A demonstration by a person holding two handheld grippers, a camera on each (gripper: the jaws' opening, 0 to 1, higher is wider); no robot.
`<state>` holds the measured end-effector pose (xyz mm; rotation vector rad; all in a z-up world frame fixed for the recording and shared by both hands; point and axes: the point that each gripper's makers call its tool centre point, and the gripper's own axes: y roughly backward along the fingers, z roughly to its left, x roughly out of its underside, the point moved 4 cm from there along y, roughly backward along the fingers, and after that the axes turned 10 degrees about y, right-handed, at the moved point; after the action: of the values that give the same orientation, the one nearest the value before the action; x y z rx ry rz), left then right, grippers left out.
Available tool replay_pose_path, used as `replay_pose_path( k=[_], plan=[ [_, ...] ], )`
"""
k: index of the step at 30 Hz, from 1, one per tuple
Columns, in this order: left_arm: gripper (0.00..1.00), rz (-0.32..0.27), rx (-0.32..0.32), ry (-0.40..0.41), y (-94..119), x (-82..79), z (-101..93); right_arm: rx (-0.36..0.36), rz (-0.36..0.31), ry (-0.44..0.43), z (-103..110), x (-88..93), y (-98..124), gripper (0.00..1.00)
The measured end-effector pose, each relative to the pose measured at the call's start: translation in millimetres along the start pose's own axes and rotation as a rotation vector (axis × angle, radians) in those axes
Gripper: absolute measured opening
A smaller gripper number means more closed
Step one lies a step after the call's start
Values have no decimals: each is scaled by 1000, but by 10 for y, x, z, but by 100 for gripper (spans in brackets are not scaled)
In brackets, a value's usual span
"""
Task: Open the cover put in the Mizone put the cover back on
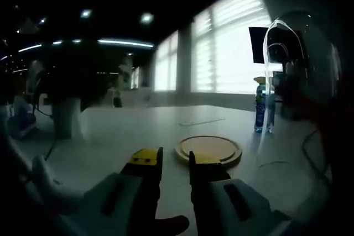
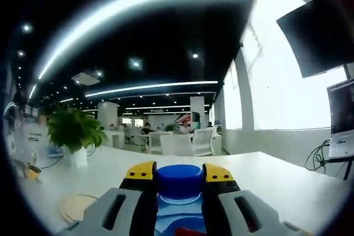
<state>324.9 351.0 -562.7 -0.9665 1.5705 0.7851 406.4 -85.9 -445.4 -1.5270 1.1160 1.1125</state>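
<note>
Blue-capped Mizone bottle (image 2: pixel 178 192) sits clamped in my right gripper (image 2: pixel 178 183) above the white surface (image 2: pixel 276 183); my left gripper (image 1: pixel 175 165), jaws slightly apart, hovers near a round wooden board (image 1: pixel 209 150).

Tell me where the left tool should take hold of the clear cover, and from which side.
Judging from the left gripper view, the clear cover is a tall dome, smooth and wide, standing at the right. The left tool, now empty over the table, would best come from above and pinch its narrow rounded top; whether a knob sits there, I cannot tell.
</note>
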Motion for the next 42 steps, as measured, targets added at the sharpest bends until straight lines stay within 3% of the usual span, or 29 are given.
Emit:
replay_pose_path(
  k=[5, 16, 24, 30, 33, 42],
  plan=[
    [16, -1, 3, 0, -1, -1, -10, -21, 18, 40, 51, -42, 0, 24],
    [16, 0, 2, 5, -1, 3, -10, -55, 40, 43, 169, 14, -12, 24],
    [16, 4, 7, 2, 0, 8, -21, -65, 36, -3, 206, 29, -23, 26],
    [16, 4, 12, 3, 2, 7, -30, -87, 14, 133, 102, -20, 58, 27],
    [16, 8, 15, -2, -3, 16, -39, -142, 23, 25, 130, 16, 46, 27],
    [16, 8, 11, -1, -1, 17, -26, -194, 57, 33, 136, 71, 53, 27]
  ],
)
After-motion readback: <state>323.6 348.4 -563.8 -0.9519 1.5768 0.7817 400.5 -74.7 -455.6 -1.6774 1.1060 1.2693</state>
